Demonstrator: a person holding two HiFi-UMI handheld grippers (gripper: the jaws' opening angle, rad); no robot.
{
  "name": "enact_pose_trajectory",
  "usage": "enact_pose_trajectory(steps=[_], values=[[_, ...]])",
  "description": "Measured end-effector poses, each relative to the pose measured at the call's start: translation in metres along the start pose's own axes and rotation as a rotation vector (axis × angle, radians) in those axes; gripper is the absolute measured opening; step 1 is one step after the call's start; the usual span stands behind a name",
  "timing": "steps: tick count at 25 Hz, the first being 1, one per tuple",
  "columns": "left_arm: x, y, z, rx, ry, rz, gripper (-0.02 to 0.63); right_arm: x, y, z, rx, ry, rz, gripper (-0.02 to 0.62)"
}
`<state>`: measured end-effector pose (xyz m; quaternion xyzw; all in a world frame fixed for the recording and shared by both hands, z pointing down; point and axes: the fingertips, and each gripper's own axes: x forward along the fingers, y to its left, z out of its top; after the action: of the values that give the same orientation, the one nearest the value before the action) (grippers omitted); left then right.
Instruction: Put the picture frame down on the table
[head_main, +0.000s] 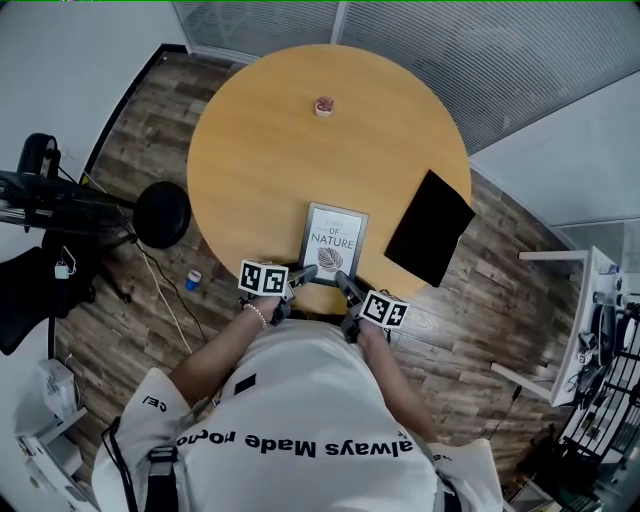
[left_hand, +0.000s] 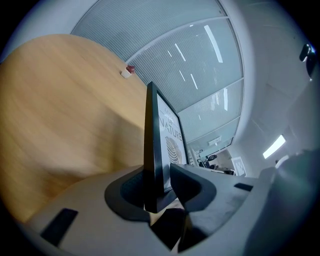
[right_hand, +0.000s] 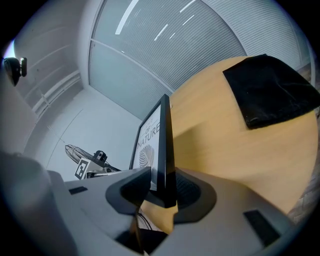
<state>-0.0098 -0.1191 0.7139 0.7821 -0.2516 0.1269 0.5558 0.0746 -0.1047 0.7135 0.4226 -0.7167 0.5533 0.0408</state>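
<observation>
A black picture frame (head_main: 334, 243) with a white print reading "NATURE" and a leaf is held over the near edge of the round wooden table (head_main: 260, 140). My left gripper (head_main: 300, 276) is shut on its lower left corner, and the frame's edge (left_hand: 151, 145) stands upright between the jaws in the left gripper view. My right gripper (head_main: 346, 285) is shut on the lower right corner, with the frame (right_hand: 164, 145) seen edge-on in the right gripper view. Whether the frame touches the table I cannot tell.
A black cloth (head_main: 430, 227) lies on the table's right side, also in the right gripper view as the cloth (right_hand: 270, 90). A small red and white object (head_main: 324, 105) sits near the far edge. A black stool (head_main: 162, 214) and chair stand left of the table on the wood floor.
</observation>
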Motion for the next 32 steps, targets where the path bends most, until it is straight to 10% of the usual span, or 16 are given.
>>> enact_pose_trajectory(steps=[32], values=[[0.025,0.047,-0.03,-0.023,0.133,0.136,0.158,0.026,-0.046,-0.03,0.01,0.091,-0.119,0.166]])
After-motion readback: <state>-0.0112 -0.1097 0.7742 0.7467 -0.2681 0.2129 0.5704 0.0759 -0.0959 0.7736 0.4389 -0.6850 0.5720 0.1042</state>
